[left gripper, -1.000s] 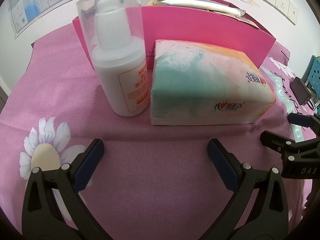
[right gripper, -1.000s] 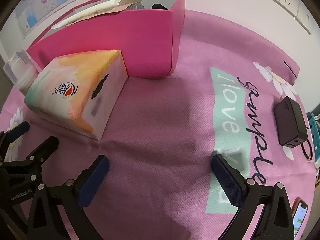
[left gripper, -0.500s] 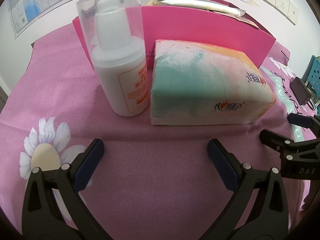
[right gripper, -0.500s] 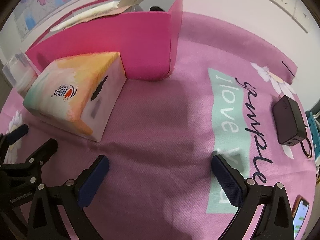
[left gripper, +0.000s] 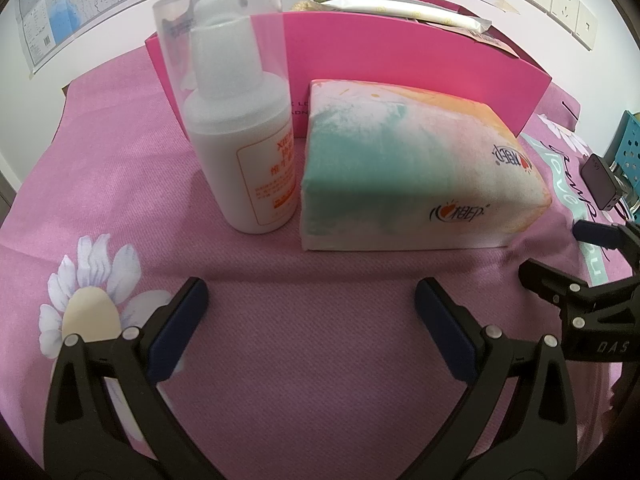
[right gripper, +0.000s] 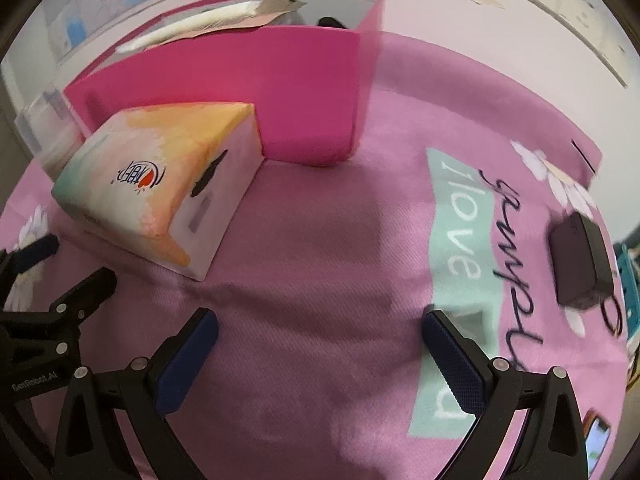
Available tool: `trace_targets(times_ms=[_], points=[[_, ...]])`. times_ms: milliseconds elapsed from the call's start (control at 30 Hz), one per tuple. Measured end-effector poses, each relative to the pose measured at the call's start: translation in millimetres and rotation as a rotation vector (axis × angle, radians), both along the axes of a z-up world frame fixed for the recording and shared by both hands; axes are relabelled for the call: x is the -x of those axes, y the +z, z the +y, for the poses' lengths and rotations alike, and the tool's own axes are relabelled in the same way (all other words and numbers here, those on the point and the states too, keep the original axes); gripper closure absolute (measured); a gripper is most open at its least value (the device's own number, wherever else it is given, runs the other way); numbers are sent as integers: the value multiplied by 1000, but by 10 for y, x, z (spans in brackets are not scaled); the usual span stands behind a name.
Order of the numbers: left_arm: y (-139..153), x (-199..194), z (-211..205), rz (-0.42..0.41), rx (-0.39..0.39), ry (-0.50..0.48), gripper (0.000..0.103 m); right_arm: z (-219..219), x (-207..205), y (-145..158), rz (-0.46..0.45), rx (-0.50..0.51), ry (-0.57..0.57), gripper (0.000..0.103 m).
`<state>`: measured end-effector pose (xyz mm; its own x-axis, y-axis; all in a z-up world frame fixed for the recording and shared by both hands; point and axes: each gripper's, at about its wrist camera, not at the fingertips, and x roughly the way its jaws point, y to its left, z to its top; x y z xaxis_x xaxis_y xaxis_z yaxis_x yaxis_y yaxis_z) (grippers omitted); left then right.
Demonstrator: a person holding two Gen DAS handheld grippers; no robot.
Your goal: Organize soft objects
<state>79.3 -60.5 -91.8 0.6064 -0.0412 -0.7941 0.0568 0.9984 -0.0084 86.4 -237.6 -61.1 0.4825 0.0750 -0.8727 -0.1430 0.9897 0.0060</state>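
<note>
Hovering claws [left gripper: 308, 316] [right gripper: 320, 336], jaws apart

My right gripper [right gripper: 320, 354] hung over the pink cloth [right gripper: 320, 240], jaws wide apart, nothing between them. Tissue pack [right gripper: 160, 184] lay ahead-left, touching the pink box [right gripper: 248, 92]. Black adapter [right gripper: 580, 264] sat far right. Left gripper [right gripper: 60, 268] showed at left edge.

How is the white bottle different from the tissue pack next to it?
The white bottle stands upright and tall; the tissue pack lies flat and low. The bottle is round with a clear cap; the pack is blocky with teal and orange colours. Both sit on the pink cloth in front of the pink box.
</note>
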Motion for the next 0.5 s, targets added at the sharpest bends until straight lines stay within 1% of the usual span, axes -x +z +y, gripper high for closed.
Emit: trace_targets(times_ms=[100, 200, 300, 367, 467, 500], points=[[2, 0, 5, 0, 0, 0, 0, 38, 26, 14, -9, 11, 8, 0], [5, -5, -1, 0, 0, 0, 0, 44, 73, 2, -32, -1, 21, 0], [5, -6, 3, 0, 0, 0, 0, 108, 52, 31, -16, 25, 56, 0], [4, -5, 2, 0, 0, 0, 0, 121, 52, 40, -7, 23, 52, 0], [10, 3, -2, 0, 0, 0, 0, 157, 78, 61, -29, 44, 77, 0], [11, 2, -3, 0, 0, 0, 0, 140, 75, 53, -22, 29, 76, 0]])
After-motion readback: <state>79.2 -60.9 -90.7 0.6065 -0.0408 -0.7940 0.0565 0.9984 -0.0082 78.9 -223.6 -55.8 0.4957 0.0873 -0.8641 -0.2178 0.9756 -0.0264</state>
